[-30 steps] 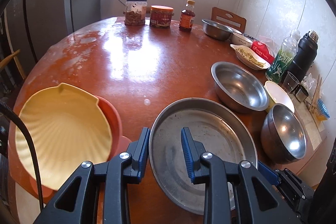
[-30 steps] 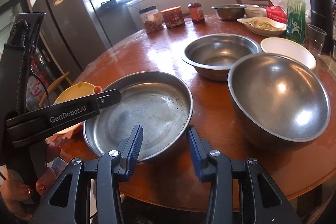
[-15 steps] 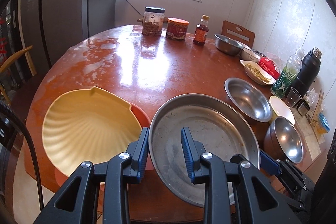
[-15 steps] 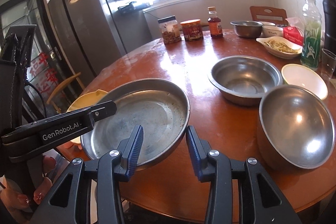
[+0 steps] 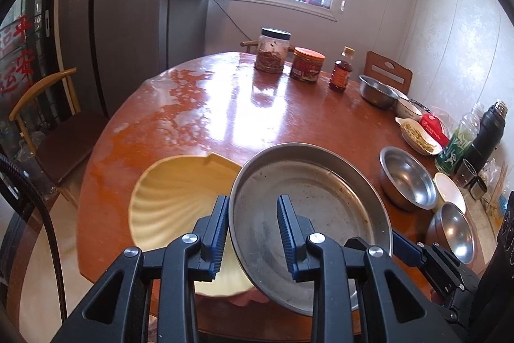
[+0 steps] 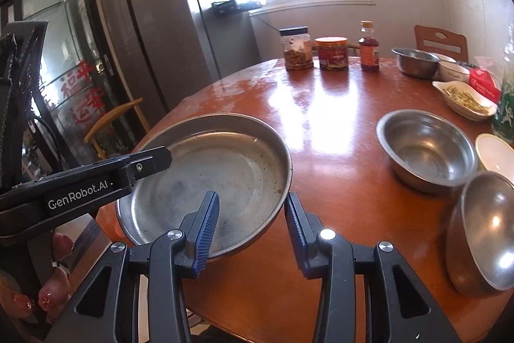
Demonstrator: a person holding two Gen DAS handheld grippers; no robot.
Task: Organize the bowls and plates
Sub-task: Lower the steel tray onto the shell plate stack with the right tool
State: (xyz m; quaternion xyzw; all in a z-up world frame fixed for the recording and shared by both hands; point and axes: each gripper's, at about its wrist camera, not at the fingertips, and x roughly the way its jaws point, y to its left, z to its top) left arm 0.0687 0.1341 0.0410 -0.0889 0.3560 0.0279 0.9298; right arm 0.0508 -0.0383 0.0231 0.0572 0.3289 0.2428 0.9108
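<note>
Plates come first at the left: a yellow shell-shaped plate (image 5: 173, 201) lies on the round wooden table (image 5: 257, 118), and the big steel plate (image 5: 308, 214) is lifted over its right edge, tilted, its left rim pinched in the left gripper (image 5: 252, 233) and its right rim in the right gripper (image 6: 252, 230). Right of it on the table stand a wide steel bowl (image 6: 427, 150), a small white bowl (image 6: 496, 153) and, nearest, a deep steel bowl (image 6: 485, 233). Jars (image 6: 295, 49), a bottle (image 6: 368, 47) and another steel bowl (image 6: 414, 61) line the far edge.
</note>
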